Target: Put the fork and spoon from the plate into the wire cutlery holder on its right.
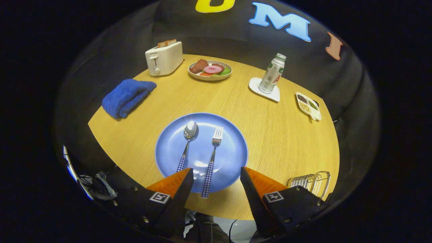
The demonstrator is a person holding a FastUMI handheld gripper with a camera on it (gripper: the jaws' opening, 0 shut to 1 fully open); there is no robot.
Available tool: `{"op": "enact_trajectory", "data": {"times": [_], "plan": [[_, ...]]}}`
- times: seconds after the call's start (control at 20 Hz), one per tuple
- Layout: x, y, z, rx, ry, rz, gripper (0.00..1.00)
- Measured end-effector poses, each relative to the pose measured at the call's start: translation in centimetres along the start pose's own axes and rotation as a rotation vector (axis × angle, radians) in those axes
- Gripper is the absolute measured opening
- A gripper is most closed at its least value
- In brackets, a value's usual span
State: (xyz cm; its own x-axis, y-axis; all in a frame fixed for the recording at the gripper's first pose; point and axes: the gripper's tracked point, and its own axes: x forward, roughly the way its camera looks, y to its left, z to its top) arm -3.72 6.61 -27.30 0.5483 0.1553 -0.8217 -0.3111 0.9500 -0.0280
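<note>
Your gripper (216, 173) has two wedge-shaped fingers tapering to points toward 12 o'clock. Each finger sits on a black block studded with small screws. Each block bears a square black-and-white marker.

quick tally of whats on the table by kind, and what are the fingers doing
cutlery: 2, spoon and fork
dishes: 3, blue plate, food plate, snack tray
wire cutlery holder: 1
toaster: 1
blue towel: 1
bottle: 1
coaster: 1
total: 10
gripper: fingers open, empty, fork handle between them
</note>
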Motion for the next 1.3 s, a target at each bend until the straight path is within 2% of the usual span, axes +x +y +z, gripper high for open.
{"op": "enact_trajectory", "data": {"times": [0.1, 0.2, 0.3, 0.55, 0.7, 0.75, 0.8, 1.05, 1.1, 1.3], "plan": [[0.8, 0.3, -0.8, 0.021, 0.043, 0.009, 0.77], [1.2, 0.6, -1.4, 0.02, 0.09, 0.021, 0.77], [2.2, 0.9, -1.8, 0.015, 0.12, 0.022, 0.51], [3.5, 1.3, -2.7, -0.002, 0.213, 0.029, 0.51], [3.1, 0.9, -2.7, 0.023, 0.235, 0.022, 0.22], [4.3, 1.2, -3.0, 0.026, 0.245, 0.029, 0.12], [4.4, 1.2, -3.2, 0.012, 0.264, 0.026, 0.17], [5.1, 1.7, -3.4, -0.005, 0.315, 0.041, 0.17], [4.9, 1.8, -3.5, -0.023, 0.329, 0.046, 0.03], [4.3, 1.3, -2.8, -0.051, 0.322, 0.051, 0.03]]}}
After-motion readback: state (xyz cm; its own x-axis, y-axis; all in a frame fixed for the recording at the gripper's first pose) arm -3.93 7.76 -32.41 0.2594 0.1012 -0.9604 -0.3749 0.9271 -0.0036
